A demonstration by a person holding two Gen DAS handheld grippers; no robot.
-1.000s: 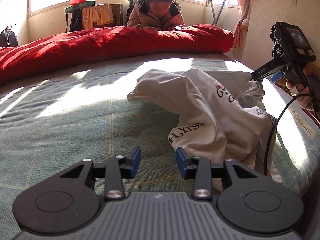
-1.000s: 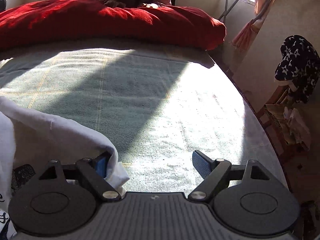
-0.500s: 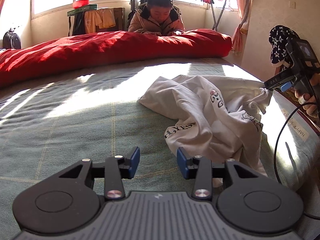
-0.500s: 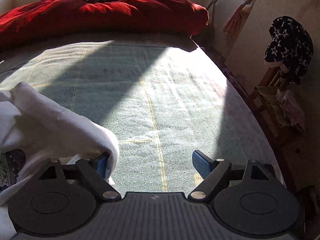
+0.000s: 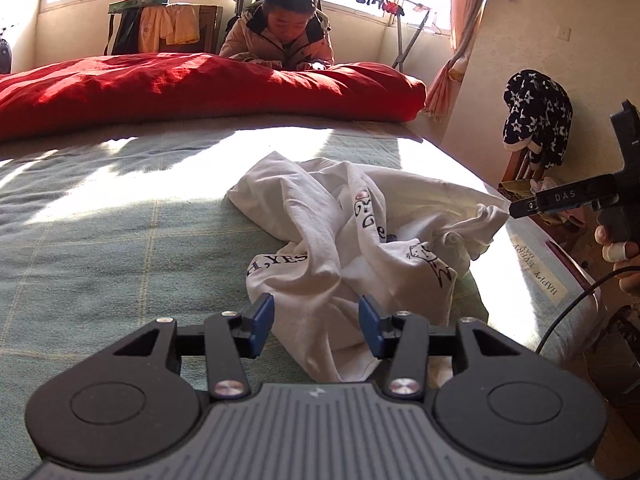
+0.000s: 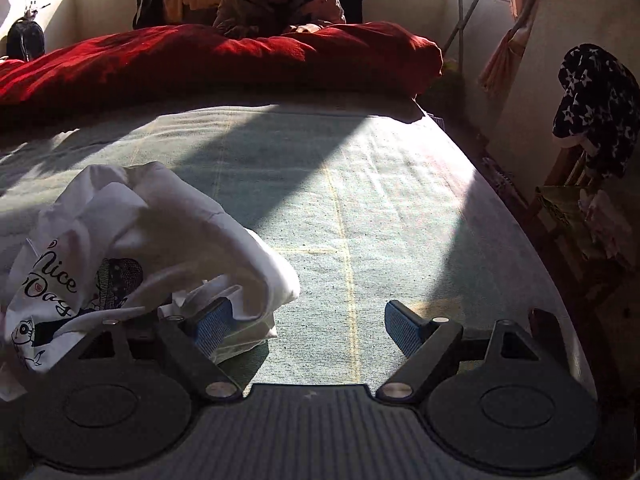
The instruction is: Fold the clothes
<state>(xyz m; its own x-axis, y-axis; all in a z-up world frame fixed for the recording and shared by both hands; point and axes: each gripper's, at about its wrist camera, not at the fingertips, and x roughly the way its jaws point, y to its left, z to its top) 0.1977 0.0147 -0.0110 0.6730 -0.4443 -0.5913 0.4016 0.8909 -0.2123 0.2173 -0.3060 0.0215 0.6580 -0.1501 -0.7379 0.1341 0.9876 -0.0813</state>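
Bedroom: sunlit, with a green checked bedspread (image 5: 120,240) as the work surface; a red quilt (image 5: 180,84) is rolled along its far side, and a person in a padded jacket (image 5: 280,36) is leaning on that quilt
Garment: a white printed T-shirt (image 5: 340,240) is lying crumpled on the bedspread, nearer the right edge than the quilt, unfolded, its black lettering twisted into the creases
Left gripper (image 5: 316,322): its jaws have just been opening and are spread part way; a fold of the T-shirt's near end lies between the blue pads, which are not seen pressing on it
Right gripper (image 6: 308,322): its jaws are spread wide over bare bedspread; T-shirt cloth is draped against the outer side of one finger, and nothing is pinched
Handling: the T-shirt is judged light, soft and limp, so it is expected to sag and bunch when lifted from one point; no fragility is expected
Where to take hold: two separate points along one edge, such as the hem corners or the shoulders, are judged best, so that the cloth can be stretched flat
Progress: the flattening is not yet done and no fold is made
Risk: several layers may be caught in one pinch, since the edges are buried in the heap
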